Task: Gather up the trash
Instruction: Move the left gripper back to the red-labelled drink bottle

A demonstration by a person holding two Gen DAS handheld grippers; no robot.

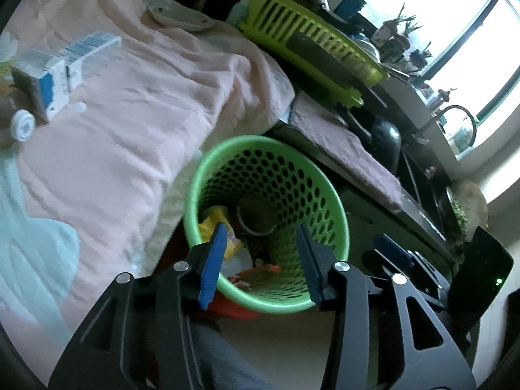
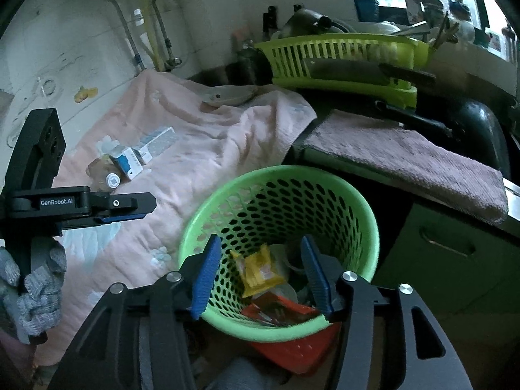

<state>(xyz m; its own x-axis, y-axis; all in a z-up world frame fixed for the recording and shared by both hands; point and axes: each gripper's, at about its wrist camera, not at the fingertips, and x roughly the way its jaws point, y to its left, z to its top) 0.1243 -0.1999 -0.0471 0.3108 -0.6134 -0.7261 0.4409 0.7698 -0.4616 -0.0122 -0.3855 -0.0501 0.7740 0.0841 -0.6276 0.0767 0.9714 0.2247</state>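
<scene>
A green perforated waste basket (image 1: 286,175) (image 2: 325,195) stands below the counter edge, holding a yellow wrapper (image 2: 260,271), an orange-red packet (image 2: 276,308) and other scraps. My left gripper (image 1: 260,253) is open and empty above the basket's mouth. My right gripper (image 2: 260,269) is open and empty over the same basket. On the pink cloth (image 1: 130,97) (image 2: 201,149) lie a blue-and-white carton (image 1: 61,71) (image 2: 139,154) and a small white-capped bottle (image 1: 21,125) (image 2: 112,180). The left gripper also shows from the side in the right wrist view (image 2: 130,208).
A lime dish rack (image 1: 312,39) (image 2: 347,61) and a white dish (image 2: 230,96) sit at the back of the counter. A mauve towel (image 2: 406,152) drapes the counter edge beside a dark sink. A red item (image 2: 292,347) lies under the basket.
</scene>
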